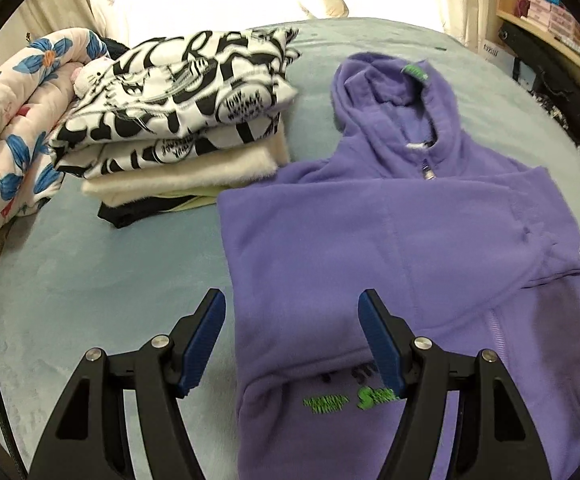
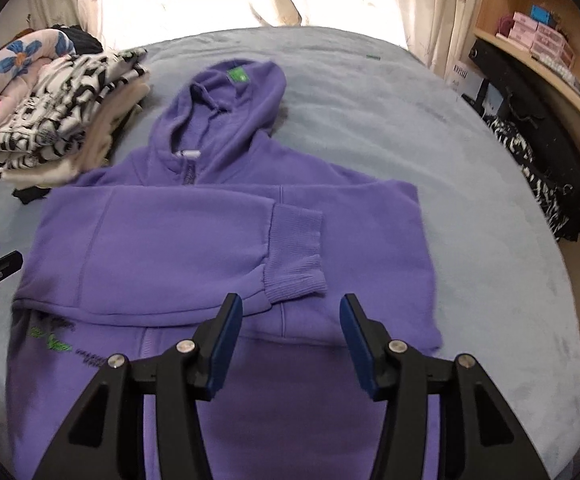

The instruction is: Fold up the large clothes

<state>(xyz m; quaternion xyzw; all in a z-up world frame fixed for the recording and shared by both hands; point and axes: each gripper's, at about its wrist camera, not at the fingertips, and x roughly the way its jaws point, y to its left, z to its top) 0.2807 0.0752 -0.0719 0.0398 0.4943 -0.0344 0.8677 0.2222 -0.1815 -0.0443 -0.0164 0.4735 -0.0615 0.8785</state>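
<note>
Purple hoodie [image 2: 218, 240] lies flat mid-bed with sleeves crossed over, both the left gripper [image 1: 292, 336] and right gripper [image 2: 290, 336] jaws released and holding nothing, so I'd pinch the hem corners evenly before folding up.

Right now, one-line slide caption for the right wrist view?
Open right tool poised above purple hoodie on the bed, one sleeve folded across its chest.

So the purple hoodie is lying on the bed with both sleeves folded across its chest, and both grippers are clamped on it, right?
Not quite: both grippers, left gripper and right gripper, are open above the purple hoodie, as each wrist view shows. The rest holds.
</note>
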